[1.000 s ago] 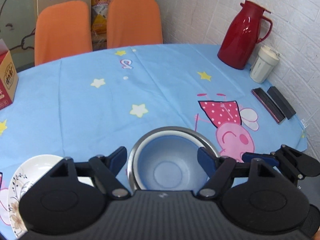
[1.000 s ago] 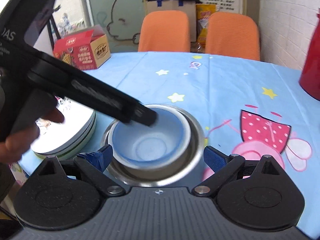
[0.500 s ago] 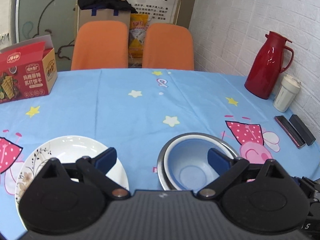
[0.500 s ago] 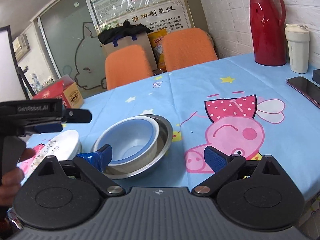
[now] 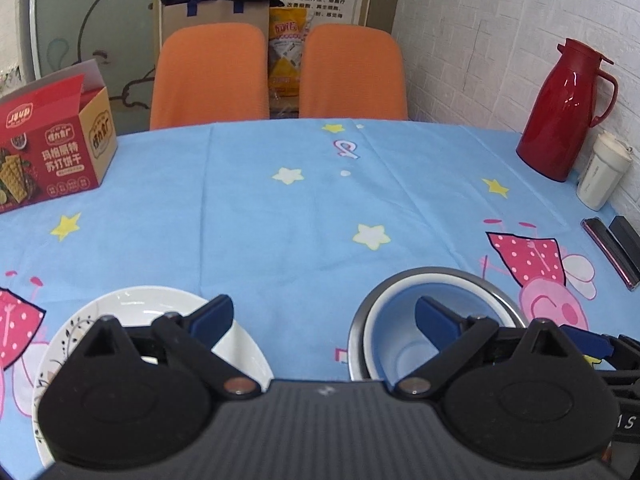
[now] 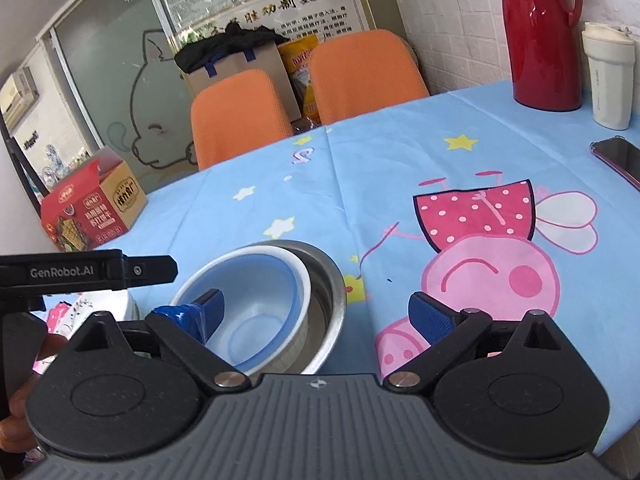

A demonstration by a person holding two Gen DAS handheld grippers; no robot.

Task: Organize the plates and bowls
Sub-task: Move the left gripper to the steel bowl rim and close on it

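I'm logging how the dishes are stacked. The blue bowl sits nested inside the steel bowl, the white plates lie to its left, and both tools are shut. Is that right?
Not quite: both tools are open. The left tool and right tool hold nothing, as each wrist view shows. The rest stands: the blue bowl sits nested in the steel bowl, with the white plates to its left.

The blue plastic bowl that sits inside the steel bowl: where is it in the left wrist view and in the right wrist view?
Left wrist view: the blue plastic bowl is at lower right, nested in the round steel bowl, partly behind one finger.
Right wrist view: it is at lower left of centre, inside the same steel bowl.
Shared landmark: the tall red thermos jug by the white brick wall.
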